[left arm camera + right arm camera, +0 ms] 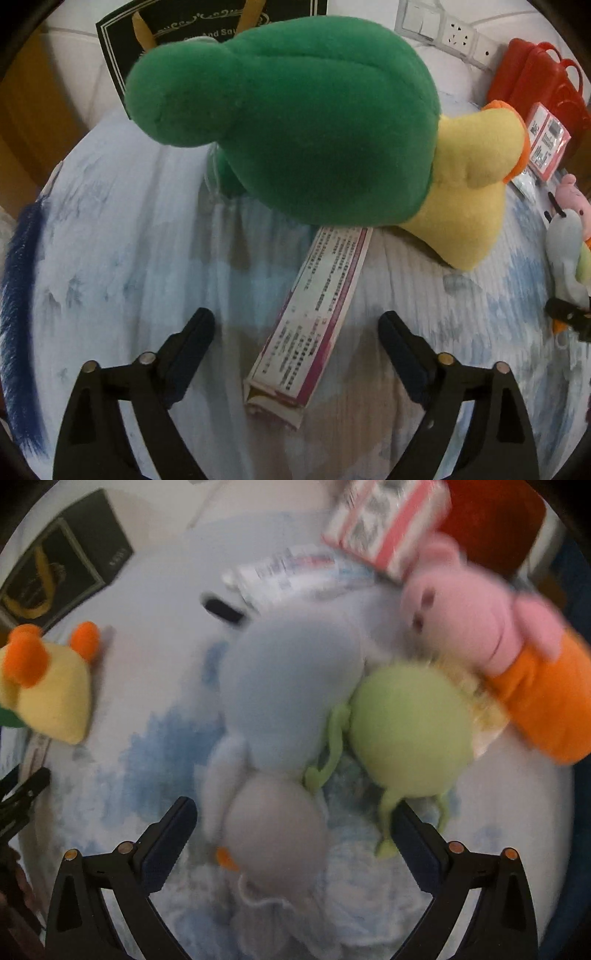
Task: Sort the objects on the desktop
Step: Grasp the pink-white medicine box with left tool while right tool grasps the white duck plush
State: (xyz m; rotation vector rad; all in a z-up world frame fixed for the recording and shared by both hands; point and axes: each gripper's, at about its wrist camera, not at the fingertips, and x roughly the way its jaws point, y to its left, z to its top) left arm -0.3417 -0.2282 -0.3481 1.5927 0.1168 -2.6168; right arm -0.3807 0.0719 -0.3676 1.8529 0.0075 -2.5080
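Black plastic fingers of the left gripper point(297, 347) are seen spread wide and angled steeply down at a pale blue-and-white cloth point(122, 266). Nothing is gripped; a long white and magenta printed box point(317, 314) lies between the fingers without being touched by either. The far end of that box is hidden beneath one large green and yellow plush toy point(295, 136), which is tipped on its side with orange trim at its yellow end. Behind it, a black gift bag point(122, 48) and red plastic baskets point(539, 81) are cut off by the frame edge.

The right gripper point(295, 823) is likewise held wide and pointed steeply down, empty. This view is blurred. One pale grey-blue plush bird point(280, 716) with an orange beak lies between its fingers, seemingly untouched, though contact cannot be settled. Just beside it lie one round light-green plush point(410, 716) with thin limbs and one pink plush pig point(465, 616) in orange clothing. Beyond these, a red and white box point(388, 520) is only vaguely made out.
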